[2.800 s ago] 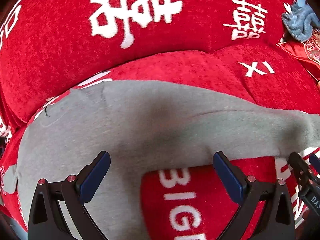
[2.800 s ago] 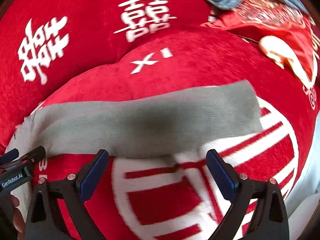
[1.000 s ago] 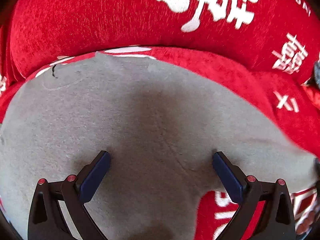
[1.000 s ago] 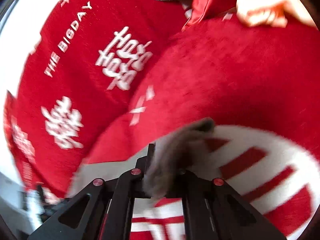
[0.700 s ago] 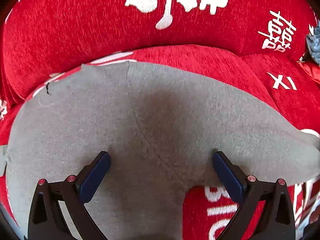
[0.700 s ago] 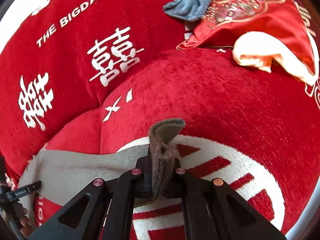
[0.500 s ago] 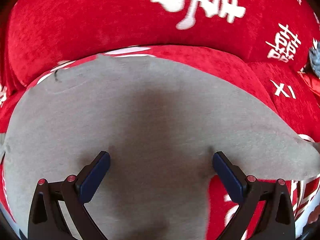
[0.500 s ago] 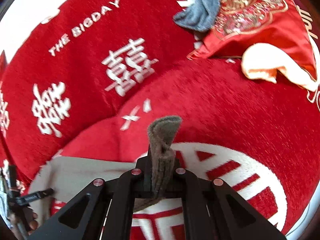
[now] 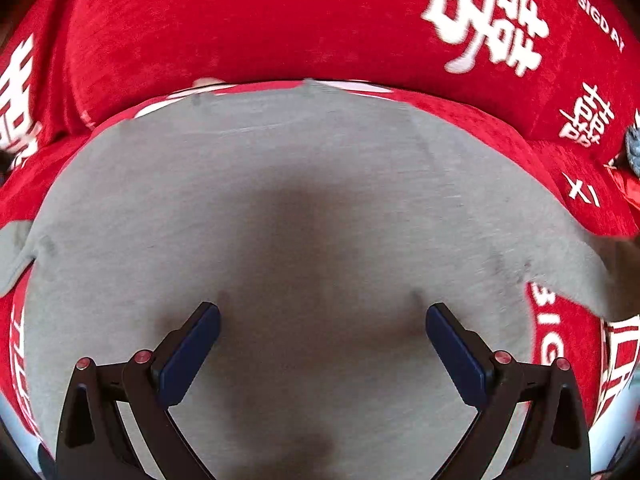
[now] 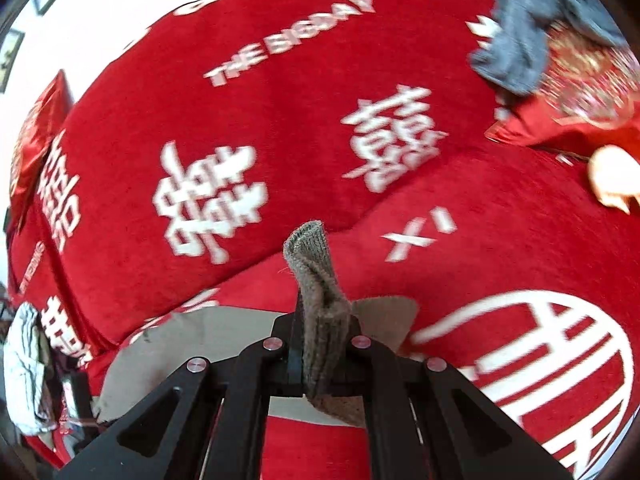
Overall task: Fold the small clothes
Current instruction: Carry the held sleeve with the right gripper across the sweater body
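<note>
The grey garment lies spread flat on the red cushion — its ribbed end pinched upright in the right gripper, jaws clamped tight, likely ready to carry across for a fold. The left gripper hovers wide open over the middle, holding nothing — probably there to pin the cloth.

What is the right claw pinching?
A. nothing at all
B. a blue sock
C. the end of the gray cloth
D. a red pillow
C. In the right wrist view, the right claw is shut on a bunched end of the gray cloth, which sticks up between its fingers above the red sofa cover.
</note>
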Action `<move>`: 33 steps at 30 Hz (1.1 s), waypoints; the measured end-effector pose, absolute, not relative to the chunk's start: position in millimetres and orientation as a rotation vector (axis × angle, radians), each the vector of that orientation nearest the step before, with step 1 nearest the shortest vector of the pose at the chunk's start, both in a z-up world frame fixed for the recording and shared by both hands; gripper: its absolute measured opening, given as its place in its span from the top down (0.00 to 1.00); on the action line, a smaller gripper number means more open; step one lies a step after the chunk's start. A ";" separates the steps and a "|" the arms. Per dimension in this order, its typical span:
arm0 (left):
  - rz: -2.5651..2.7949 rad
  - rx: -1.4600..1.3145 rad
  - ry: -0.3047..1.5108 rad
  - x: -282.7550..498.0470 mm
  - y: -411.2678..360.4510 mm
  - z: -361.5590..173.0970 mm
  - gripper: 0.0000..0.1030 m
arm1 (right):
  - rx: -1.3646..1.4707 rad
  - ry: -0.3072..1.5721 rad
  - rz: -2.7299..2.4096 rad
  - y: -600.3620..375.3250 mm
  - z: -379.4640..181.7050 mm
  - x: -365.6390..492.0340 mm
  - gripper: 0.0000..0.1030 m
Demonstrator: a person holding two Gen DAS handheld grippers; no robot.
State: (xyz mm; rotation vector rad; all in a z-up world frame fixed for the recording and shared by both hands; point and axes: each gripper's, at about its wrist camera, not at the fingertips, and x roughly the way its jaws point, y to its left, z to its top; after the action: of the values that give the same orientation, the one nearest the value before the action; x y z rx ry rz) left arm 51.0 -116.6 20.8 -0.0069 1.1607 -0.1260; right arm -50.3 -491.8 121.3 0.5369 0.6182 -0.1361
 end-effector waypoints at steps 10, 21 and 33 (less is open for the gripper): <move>-0.080 -0.117 1.148 38.3 -16.0 17.6 0.00 | 0.407 0.636 -0.007 -335.2 162.6 15.0 0.95; -0.022 -0.233 1.098 25.7 83.4 24.3 0.00 | 0.230 0.753 0.143 -152.2 133.9 71.0 0.95; 0.034 -0.389 1.071 11.6 162.8 15.0 0.00 | 0.098 0.889 0.323 -2.2 78.5 82.2 0.95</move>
State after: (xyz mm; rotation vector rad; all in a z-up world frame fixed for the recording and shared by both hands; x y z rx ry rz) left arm 11.6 162.8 15.0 -0.3889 1.0711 0.0336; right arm 82.2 -2.2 78.5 0.0985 0.8891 0.3229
